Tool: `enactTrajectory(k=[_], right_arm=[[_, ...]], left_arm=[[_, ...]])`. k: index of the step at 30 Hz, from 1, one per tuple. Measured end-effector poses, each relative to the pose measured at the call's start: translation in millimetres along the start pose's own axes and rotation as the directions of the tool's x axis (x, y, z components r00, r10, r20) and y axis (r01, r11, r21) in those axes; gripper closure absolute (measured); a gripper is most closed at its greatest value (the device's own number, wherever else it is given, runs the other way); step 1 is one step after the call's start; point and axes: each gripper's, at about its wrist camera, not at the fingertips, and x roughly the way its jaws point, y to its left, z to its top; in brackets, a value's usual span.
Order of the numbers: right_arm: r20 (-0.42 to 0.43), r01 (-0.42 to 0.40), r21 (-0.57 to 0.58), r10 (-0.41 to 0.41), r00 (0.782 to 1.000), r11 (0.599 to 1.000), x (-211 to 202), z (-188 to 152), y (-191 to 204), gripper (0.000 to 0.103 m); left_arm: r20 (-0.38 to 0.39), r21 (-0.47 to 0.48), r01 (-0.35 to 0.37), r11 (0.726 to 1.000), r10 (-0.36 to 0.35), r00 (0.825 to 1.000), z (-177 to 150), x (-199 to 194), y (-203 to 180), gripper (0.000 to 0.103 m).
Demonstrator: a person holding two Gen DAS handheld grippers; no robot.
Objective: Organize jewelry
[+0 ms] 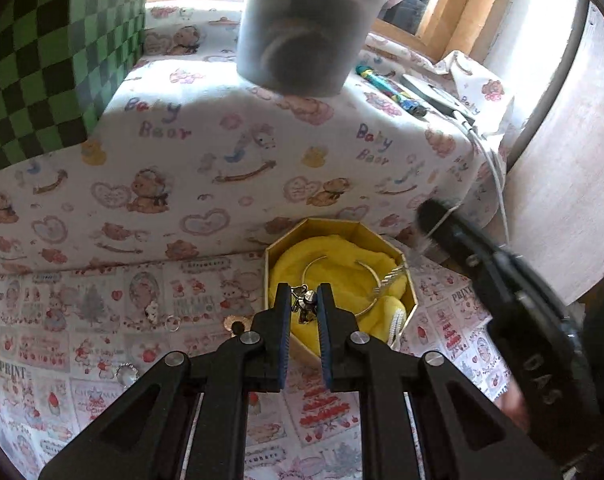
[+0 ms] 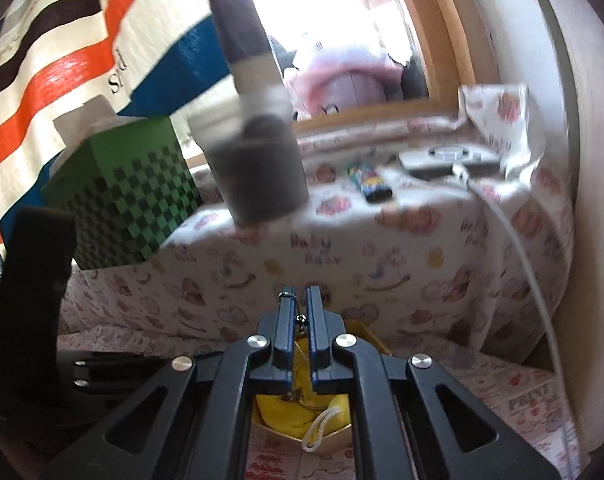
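Jewelry box (image 1: 411,280), yellow-lined and octagonal, sits below your left gripper (image 1: 305,300), fingers pinching a small charm (image 1: 307,302), while your right gripper (image 2: 300,300) pinches a thin chain (image 2: 289,296).

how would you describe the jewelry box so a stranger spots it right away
Find the raised ledge draped in baby-bear cloth. At its foot stands the jewelry box, just beyond the left gripper. It alone is gold-walled, many-sided and lined with bright yellow fabric.

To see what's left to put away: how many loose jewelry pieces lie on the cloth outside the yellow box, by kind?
Small silver ring: 1
Gold piece: 1
Sparkly round piece: 1
Total: 3
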Motion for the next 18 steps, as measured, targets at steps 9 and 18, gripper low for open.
enactTrajectory(k=[9,18], right_arm=[[-0.058,0.019,0.026,-0.017,0.998,0.999,19,-5,-11,0.098],[-0.112,-0.087,0.178,0.108,0.988,0.980,25,-6,-38,0.089]], left_arm=[[0.016,-0.007,0.025,1.000,-0.025,1.000,5,15,0,0.092],[0.018,-0.014,0.065,0.998,-0.065,0.998,6,23,5,0.091]])
